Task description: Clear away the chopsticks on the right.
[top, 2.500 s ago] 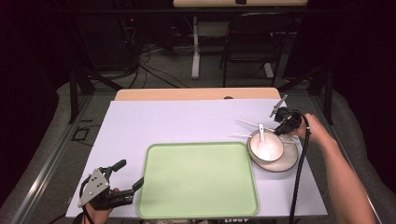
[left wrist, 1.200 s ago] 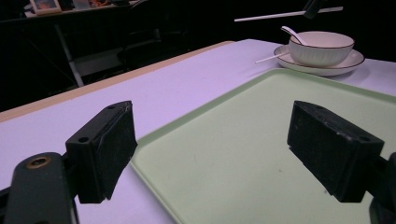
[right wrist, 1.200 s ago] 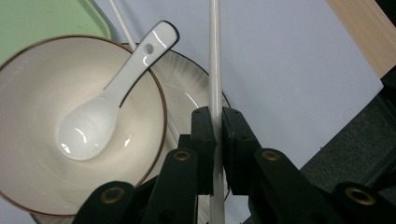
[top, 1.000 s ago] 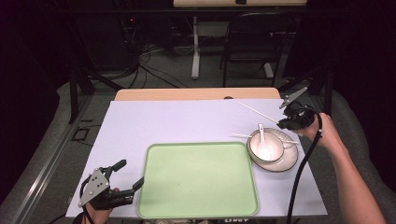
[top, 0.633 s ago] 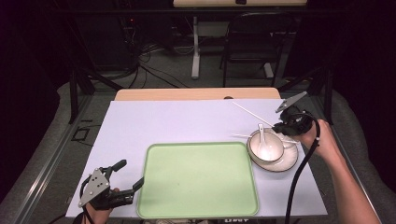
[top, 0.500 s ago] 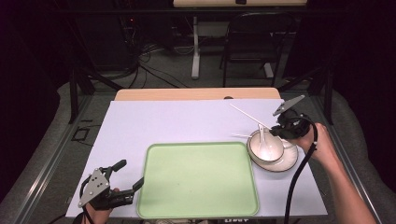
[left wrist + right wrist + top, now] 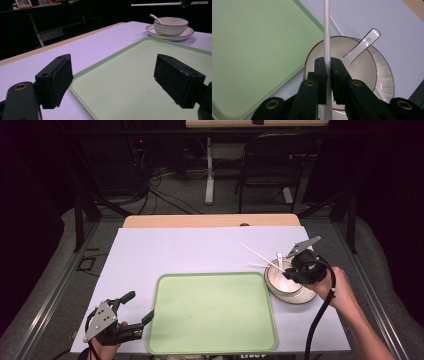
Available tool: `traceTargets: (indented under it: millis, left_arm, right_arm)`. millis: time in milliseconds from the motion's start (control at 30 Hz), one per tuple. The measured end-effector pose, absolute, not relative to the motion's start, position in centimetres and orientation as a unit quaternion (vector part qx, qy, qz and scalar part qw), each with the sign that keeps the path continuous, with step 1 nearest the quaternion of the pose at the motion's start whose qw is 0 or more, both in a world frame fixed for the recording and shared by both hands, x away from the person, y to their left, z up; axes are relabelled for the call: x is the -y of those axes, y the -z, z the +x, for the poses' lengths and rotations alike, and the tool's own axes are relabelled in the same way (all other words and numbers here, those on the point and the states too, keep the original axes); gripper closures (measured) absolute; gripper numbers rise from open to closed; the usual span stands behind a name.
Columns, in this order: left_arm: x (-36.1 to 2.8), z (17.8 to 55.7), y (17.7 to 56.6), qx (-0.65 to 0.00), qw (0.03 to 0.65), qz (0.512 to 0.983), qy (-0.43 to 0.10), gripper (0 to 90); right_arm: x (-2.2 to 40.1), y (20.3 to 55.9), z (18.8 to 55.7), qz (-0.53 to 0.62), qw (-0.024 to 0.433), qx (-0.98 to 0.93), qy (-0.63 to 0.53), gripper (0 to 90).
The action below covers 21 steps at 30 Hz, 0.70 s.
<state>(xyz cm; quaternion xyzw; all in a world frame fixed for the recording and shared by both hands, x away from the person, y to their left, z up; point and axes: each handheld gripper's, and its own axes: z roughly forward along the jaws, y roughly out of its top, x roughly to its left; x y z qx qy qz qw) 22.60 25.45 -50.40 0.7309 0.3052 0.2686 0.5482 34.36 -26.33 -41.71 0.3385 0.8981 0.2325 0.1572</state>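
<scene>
Since earlier frame, right gripper (image 7: pixel 295 266) carried chopstick (image 7: pixel 256 253) over bowl (image 7: pixel 285 281). High view: my hand hides bowl's right side. Left gripper (image 7: pixel 113 82) view: jaws spread over tray (image 7: pixel 140 72). Right gripper view: jaws pinch chopstick, tip cut off. No writing legible.

Right tool (image 7: pixel 294 266) holds a chopstick (image 7: pixel 260 254) above the bowl (image 7: pixel 281 279).

Open tray (image 7: pixel 210 315); bowl (image 7: pixel 280 280) blocking rt.

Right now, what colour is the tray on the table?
Pale green. The tray shows best in the high view.
</scene>
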Motion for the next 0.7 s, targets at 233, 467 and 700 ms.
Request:
traceTargets:
  millis: [233,467,700]
  left_arm:
    - [-25.5,22.6,50.4,-0.305,0.549,0.730,-0.268,15.4]
    - [-25.5,22.6,50.4,-0.305,0.549,0.731,-0.268,15.4]
    - [-25.4,22.5,50.4,-0.303,0.548,0.732,-0.268,15.4]
  right_arm:
    - [25.6,42.5,32.6,0.349,0.148,-0.894,-0.238,84.0]
    - [24.9,43.5,30.9,0.373,0.146,-0.881,-0.251,83.9]
    - [24.2,44.0,29.4,0.377,0.144,-0.876,-0.265,83.9]
